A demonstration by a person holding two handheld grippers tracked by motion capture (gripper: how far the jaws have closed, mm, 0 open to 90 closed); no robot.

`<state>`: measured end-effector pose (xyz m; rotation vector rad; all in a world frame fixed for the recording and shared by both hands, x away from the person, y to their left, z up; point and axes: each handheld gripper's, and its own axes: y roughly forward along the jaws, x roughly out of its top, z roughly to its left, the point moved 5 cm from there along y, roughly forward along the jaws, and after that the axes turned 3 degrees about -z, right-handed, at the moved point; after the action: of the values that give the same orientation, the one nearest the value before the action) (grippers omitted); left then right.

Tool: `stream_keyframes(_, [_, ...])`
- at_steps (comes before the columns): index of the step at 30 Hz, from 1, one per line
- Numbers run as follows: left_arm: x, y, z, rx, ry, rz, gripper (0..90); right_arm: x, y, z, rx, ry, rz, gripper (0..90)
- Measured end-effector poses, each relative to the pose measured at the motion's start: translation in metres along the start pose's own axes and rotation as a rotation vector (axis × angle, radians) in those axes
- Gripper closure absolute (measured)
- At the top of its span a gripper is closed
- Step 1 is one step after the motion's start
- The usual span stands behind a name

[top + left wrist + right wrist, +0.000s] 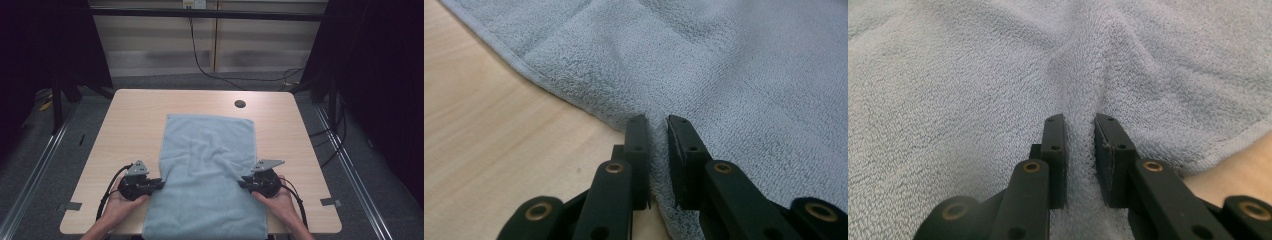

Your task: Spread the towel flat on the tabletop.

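Laboratory recording station: a wooden table point(135, 115) on grey carpet point(45, 165), enclosed by black curtains point(380, 75), floor rails point(35, 165) and trailing cables point(210, 70).

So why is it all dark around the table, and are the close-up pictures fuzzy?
High view: the table is lit and its surroundings are dark. Left gripper view: the towel looks sharp by the jaws and softer at the top. Right gripper view: the towel's pinched ridge is crisp, with the nearest jaw parts slightly blurred.

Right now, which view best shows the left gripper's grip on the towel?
The left gripper view: the towel edge is pinched into a fold inside the left gripper. The high view shows gripper placement, not contact. The right gripper view shows another fold.
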<state>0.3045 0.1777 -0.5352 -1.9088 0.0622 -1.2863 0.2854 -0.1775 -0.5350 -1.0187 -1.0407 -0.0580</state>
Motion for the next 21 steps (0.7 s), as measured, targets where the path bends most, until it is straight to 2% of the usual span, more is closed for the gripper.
stream_keyframes(6, [-0.008,-0.009,-0.014,-0.010,0.010,0.023,79.9,-0.010,-0.009,0.011,0.006,-0.007,-0.012,74.1])
stream_keyframes(9, [-0.014,-0.015,-0.020,-0.031,-0.003,0.028,79.8,-0.014,-0.012,0.017,0.006,-0.013,-0.013,71.2])
stream_keyframes(14, [-0.023,-0.024,-0.033,-0.061,0.006,0.038,79.8,-0.022,-0.022,0.029,0.028,-0.013,0.001,71.4])
stream_keyframes(15, [-0.024,-0.026,-0.035,-0.063,0.011,0.043,77.4,-0.026,-0.025,0.034,0.038,-0.015,-0.003,66.9])
stream_keyframes(16, [-0.025,-0.026,-0.035,-0.066,0.009,0.041,77.4,-0.026,-0.025,0.034,0.038,-0.015,-0.003,66.9])
stream_keyframes(17, [-0.024,-0.027,-0.034,-0.062,0.008,0.037,71.4,-0.026,-0.026,0.034,0.044,0.007,-0.006,58.3])
stream_keyframes(19, [-0.019,-0.027,-0.033,-0.066,0.001,0.017,69.0,-0.024,-0.026,0.032,0.049,0.017,-0.019,56.7])
stream_keyframes(21, [-0.011,-0.028,-0.029,-0.063,-0.012,-0.012,63.2,-0.017,-0.028,0.027,0.058,0.042,-0.057,54.3])
